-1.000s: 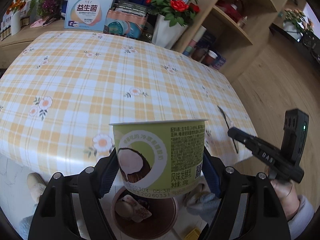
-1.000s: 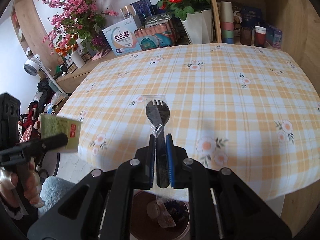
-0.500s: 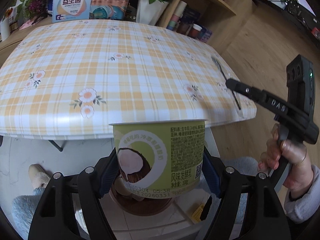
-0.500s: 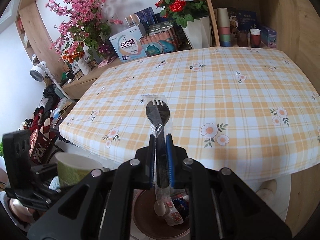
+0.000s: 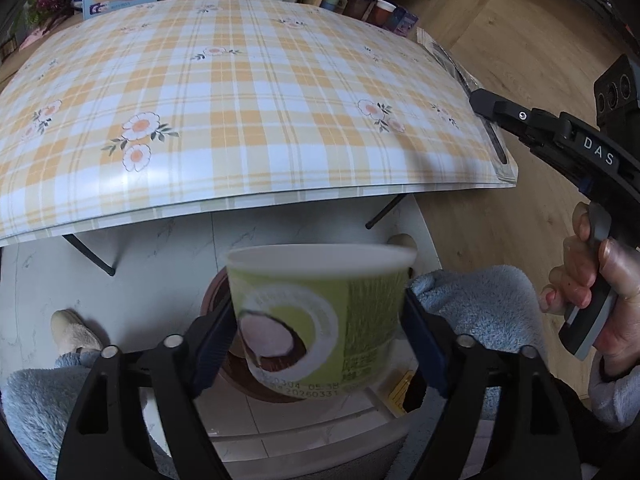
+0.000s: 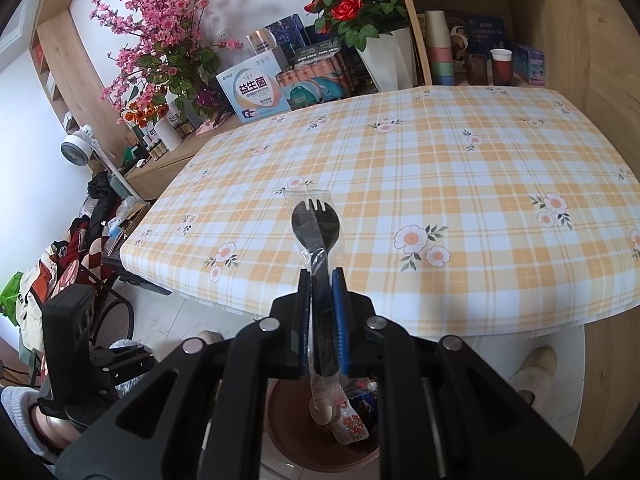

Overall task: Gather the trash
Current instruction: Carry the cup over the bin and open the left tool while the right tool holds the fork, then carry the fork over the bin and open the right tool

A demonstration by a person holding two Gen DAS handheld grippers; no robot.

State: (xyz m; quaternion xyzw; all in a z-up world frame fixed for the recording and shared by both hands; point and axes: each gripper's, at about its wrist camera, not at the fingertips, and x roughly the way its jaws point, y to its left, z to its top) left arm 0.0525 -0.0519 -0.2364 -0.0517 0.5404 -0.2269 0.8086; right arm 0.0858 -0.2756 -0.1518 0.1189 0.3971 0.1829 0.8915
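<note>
Below the near edge of the checked-cloth table point(image 6: 460, 184), a round brown bin point(image 6: 280, 436) holds crumpled wrappers point(image 6: 348, 426). Above it, the left gripper point(image 5: 320, 320) is opening around a blurred green paper cup point(image 5: 320, 312). The right gripper point(image 6: 323, 320) is clenched on a plastic-wrapped black spork point(image 6: 316, 224).

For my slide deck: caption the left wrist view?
Left gripper opening around a green paper yogurt cup above the brown trash bin.

Your left gripper point(image 5: 320, 344) is matte black with blue pads and silver screw heads. Your right gripper point(image 6: 323, 312) matches, marked "DAS" in white. You wear fluffy pale-blue sleeves point(image 5: 616, 396) and beige slippers point(image 5: 74, 334).
</note>
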